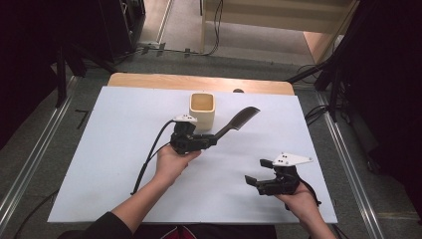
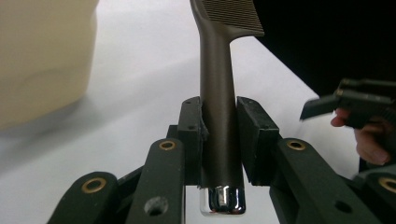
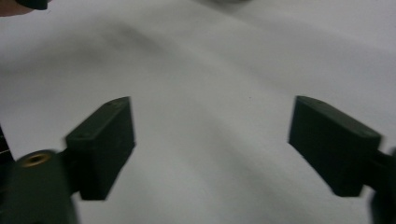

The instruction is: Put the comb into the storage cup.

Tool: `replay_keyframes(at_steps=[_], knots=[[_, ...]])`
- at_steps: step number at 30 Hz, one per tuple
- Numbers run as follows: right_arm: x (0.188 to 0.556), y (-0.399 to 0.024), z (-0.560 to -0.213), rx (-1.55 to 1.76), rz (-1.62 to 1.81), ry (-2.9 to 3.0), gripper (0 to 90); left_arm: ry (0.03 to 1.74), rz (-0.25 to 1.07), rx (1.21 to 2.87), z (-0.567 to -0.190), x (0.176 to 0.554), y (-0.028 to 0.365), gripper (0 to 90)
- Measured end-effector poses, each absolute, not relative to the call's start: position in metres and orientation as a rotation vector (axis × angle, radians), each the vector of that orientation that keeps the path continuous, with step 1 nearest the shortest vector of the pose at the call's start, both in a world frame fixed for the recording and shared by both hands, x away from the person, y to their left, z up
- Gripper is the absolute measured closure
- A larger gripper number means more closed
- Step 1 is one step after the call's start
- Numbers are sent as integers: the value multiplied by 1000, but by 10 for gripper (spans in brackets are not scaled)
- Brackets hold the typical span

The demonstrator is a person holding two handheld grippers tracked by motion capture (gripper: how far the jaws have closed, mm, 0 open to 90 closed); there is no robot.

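Comb picked up, not yet in the cup

The left tool (image 1: 211, 140) is clamped on the handle of the dark comb (image 1: 238, 121), holding it above the white surface (image 1: 119, 149), just beside the cream cup (image 1: 203, 111). The right tool (image 1: 255, 172) hangs apart and empty near the surface's right edge. The likely remaining step is lowering the comb into the cup.
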State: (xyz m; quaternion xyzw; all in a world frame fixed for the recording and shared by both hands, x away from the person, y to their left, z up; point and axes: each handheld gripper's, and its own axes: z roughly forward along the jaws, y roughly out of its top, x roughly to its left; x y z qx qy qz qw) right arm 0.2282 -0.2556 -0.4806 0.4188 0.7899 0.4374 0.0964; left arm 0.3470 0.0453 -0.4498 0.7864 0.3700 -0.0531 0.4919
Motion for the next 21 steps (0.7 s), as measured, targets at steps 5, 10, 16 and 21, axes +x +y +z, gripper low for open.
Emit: replay_keyframes(at_steps=[5, 10, 16, 21], knots=[[227, -254, -476, 1248, 1341, 2291, 150, 906, -141, 1871, -452, 341, 37, 734], [225, -251, -468, 1221, 1378, 2266, 142, 910, -151, 1844, -454, 337, 28, 734], [225, -249, -455, 1255, 1376, 2221, 142, 916, -126, 1793, -455, 334, 24, 734], [230, -251, -447, 1347, 1396, 2166, 142, 929, -90, 1742, -464, 330, 24, 734]])
